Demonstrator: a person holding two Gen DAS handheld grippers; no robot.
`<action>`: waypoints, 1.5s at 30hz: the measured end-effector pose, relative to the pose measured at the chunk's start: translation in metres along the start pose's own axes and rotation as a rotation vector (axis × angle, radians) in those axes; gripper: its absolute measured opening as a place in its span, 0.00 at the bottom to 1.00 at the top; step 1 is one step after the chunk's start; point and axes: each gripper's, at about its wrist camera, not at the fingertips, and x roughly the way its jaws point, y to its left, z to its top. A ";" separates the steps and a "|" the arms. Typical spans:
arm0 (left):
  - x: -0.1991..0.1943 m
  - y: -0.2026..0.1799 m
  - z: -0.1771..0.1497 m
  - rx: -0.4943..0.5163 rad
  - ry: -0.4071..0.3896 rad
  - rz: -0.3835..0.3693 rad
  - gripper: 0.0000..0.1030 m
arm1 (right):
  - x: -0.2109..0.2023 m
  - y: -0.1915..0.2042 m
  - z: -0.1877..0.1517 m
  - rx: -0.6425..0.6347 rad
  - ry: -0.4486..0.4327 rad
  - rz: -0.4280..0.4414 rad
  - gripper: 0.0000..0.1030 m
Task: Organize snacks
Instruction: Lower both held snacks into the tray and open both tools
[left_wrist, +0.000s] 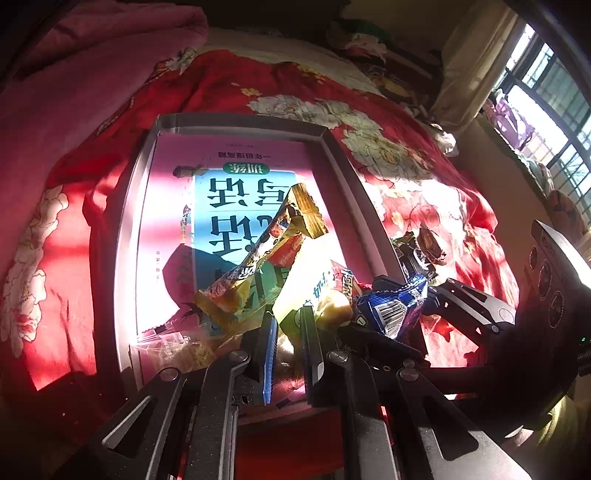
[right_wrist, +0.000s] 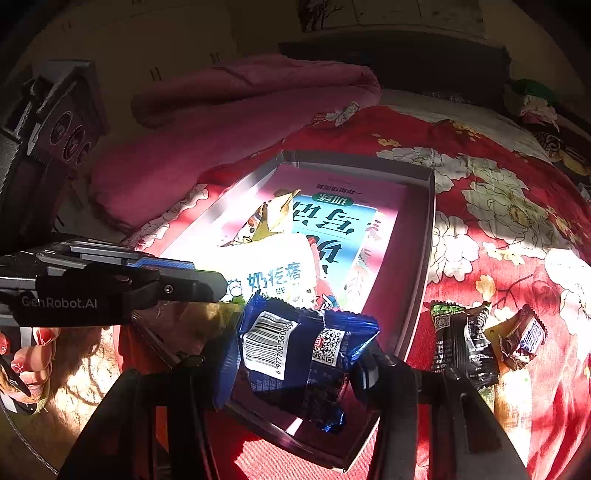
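Over the tray (right_wrist: 430, 236) on the bed, our right claw (right_wrist: 295, 373) grips a blue snack packet (right_wrist: 295, 354); our left claw (left_wrist: 288, 325) pinches a white pouch (right_wrist: 273, 269), ready for sorting.

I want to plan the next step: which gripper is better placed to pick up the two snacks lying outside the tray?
The right gripper: the dark packet and brown candy lie beside it, though it holds the blue packet.
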 end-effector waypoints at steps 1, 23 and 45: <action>0.000 0.000 0.000 0.002 0.000 -0.002 0.12 | -0.001 -0.001 0.000 0.001 0.000 -0.006 0.49; -0.004 -0.011 0.000 0.016 -0.017 -0.008 0.46 | -0.011 -0.005 -0.004 0.025 -0.003 -0.014 0.49; -0.017 -0.012 0.004 0.011 -0.058 0.014 0.63 | -0.027 -0.010 -0.001 0.046 -0.061 -0.031 0.55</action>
